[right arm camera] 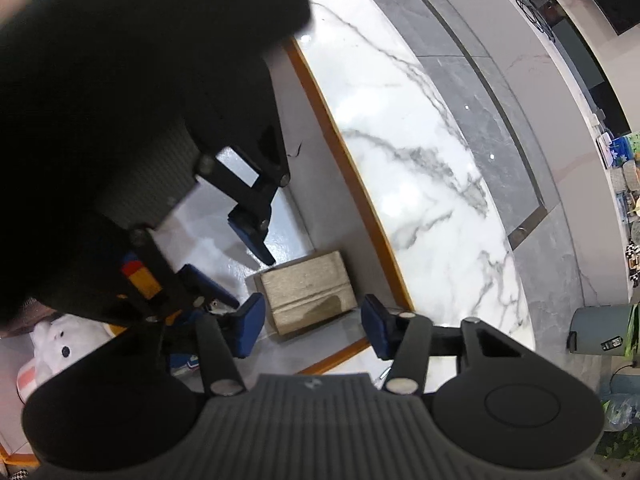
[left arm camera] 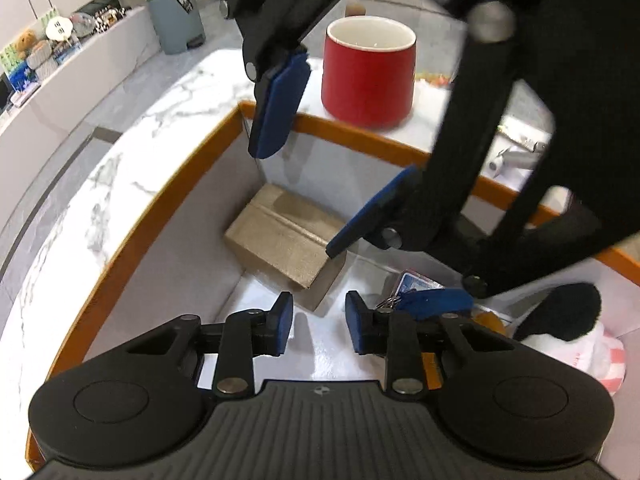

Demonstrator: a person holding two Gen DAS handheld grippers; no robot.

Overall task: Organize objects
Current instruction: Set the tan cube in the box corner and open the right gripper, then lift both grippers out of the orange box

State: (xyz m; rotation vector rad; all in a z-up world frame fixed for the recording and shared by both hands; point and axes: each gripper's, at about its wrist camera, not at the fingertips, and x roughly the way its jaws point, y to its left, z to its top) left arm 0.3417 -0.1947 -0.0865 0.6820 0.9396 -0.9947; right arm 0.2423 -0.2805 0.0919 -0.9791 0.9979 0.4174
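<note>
Over a white marble tabletop [left arm camera: 132, 92] sits a shallow storage box [left arm camera: 360, 134] with an orange rim and grey inner walls, and both hand-held grippers point steeply down into it. On the box's floor, tucked into one corner, lies a small brown cardboard carton [left arm camera: 280, 236], lying free with nothing touching it.

Nearest the carton's open side, the left gripper [left arm camera: 319, 322] hangs with its blue-padded fingers [left arm camera: 283, 322] drawn to a narrow gap, and nothing sits between them. The right gripper [left arm camera: 296, 176] hangs above the carton, its fingers [left arm camera: 280, 108] spread fairly wide and empty; seen from its own camera [right arm camera: 312, 326], the carton shows in the gap between the pads but below them, untouched.

Beside the left gripper, farther along inside the box, lies a clutter of small things: a blue key tag [left arm camera: 436, 300] on a metal ring, a playing-card pack partly hidden, and a white plush toy [left arm camera: 580, 336] with a black ear.

Outside the box, just behind its far rim, a red mug [left arm camera: 368, 80] with a white interior stands upright on the tabletop. A grey pedal bin [left arm camera: 176, 20] stands on the floor beyond.
</note>
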